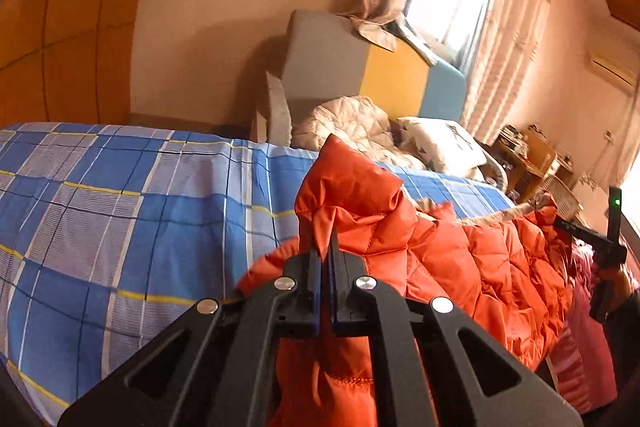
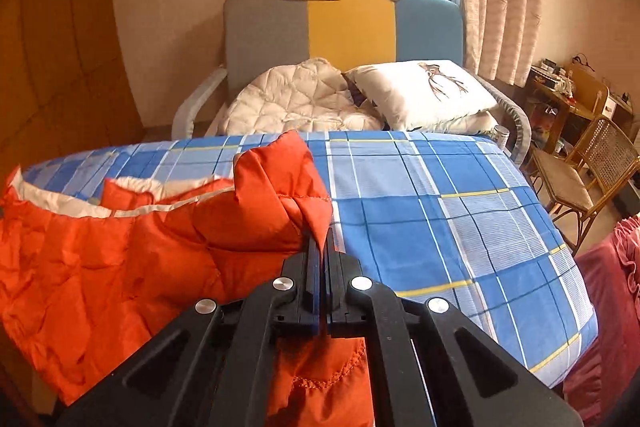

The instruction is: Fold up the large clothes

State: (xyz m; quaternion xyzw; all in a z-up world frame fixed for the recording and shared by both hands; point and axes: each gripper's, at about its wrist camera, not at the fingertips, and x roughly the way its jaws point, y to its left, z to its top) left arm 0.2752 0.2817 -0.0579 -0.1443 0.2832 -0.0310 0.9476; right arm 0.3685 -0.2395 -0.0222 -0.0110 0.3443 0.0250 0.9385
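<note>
An orange quilted down jacket (image 1: 472, 267) hangs stretched between my two grippers in front of the bed. My left gripper (image 1: 325, 247) is shut on one end of it, with a fold of fabric standing up above the fingers. My right gripper (image 2: 323, 243) is shut on the other end of the jacket (image 2: 120, 267), which sags to the left and shows a white lining at its top edge. In the left wrist view the right gripper (image 1: 576, 227) shows at the far right, holding the jacket's far end.
A bed with a blue plaid sheet (image 2: 460, 227) lies under and beyond the jacket. A white quilt (image 2: 304, 99) and a pillow (image 2: 424, 91) lie at the grey, yellow and blue headboard (image 2: 344, 27). A wicker chair (image 2: 592, 179) and a cluttered desk (image 2: 568, 95) stand at the right.
</note>
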